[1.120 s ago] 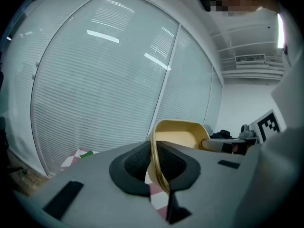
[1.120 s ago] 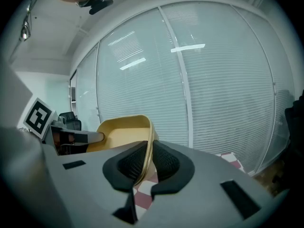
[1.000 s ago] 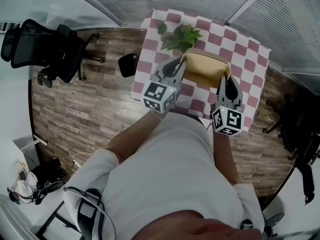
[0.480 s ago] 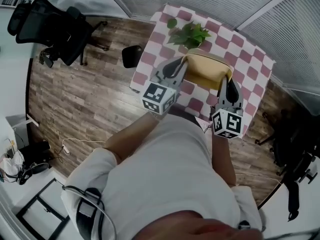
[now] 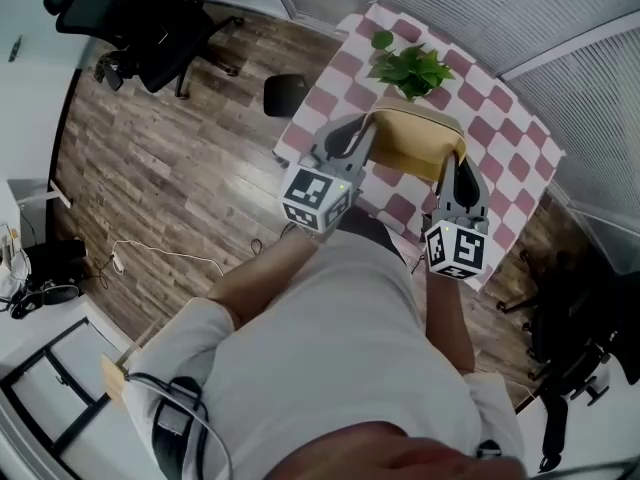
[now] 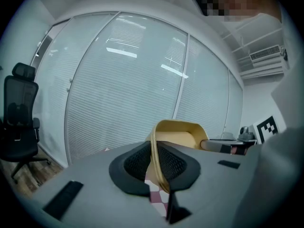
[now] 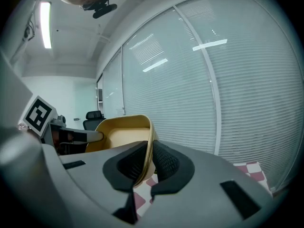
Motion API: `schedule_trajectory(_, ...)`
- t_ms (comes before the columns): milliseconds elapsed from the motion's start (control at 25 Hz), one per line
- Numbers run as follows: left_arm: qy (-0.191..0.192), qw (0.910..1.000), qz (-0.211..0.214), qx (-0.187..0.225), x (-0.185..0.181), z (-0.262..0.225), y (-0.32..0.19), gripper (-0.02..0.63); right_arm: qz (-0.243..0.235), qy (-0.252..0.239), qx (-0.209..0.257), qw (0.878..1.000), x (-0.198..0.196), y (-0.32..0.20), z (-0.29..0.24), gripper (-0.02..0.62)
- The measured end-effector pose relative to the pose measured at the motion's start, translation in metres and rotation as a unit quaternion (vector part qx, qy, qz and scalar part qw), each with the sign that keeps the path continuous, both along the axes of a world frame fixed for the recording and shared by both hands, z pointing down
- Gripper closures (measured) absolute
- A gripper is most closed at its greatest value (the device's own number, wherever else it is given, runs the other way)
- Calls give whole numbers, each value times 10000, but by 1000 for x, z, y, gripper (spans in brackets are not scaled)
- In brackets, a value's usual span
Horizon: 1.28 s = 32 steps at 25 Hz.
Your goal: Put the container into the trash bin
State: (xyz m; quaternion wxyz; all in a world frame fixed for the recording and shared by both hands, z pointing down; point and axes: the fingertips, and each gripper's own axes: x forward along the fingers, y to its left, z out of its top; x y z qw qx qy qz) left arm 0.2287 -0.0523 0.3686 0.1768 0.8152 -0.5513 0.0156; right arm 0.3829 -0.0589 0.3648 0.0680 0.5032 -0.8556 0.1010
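A yellow plastic container (image 5: 412, 143) hangs above the pink checkered table (image 5: 505, 163), held by its rim from both sides. My left gripper (image 5: 362, 131) is shut on the left rim, and the thin yellow wall (image 6: 176, 131) runs between its black pads (image 6: 137, 163). My right gripper (image 5: 462, 160) is shut on the right rim, with the wall (image 7: 121, 129) pinched between its pads (image 7: 164, 161). A small black bin (image 5: 285, 95) stands on the wooden floor just left of the table.
A green potted plant (image 5: 412, 68) sits on the table behind the container. Black office chairs stand at the upper left (image 5: 150, 18) and lower right (image 5: 570, 343). Glass walls with blinds (image 6: 128, 94) enclose the table's far side. A cable lies on the floor (image 5: 165, 258).
The head view has swung, so the table, plant and bin have slid to the right and upward. Both grippers keep the same hold on the container.
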Motion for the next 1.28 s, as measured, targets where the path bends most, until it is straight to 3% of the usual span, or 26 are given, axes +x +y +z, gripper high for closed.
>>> schedule_trajectory(320,19,9977,-664,90,-75,-6,32,549,-653,-6,109,9978,-77,10,-5,541)
schedule_trajectory(720,23,9924,-1222,132,-196,-11,80,549,-1230,2,157,9923,-202,43,-11,542)
schedule_trajectory(1280,-21,9887,-1497,122,-372,-13,125,549,-1534,-22,176,9880,-381,79,-10,541)
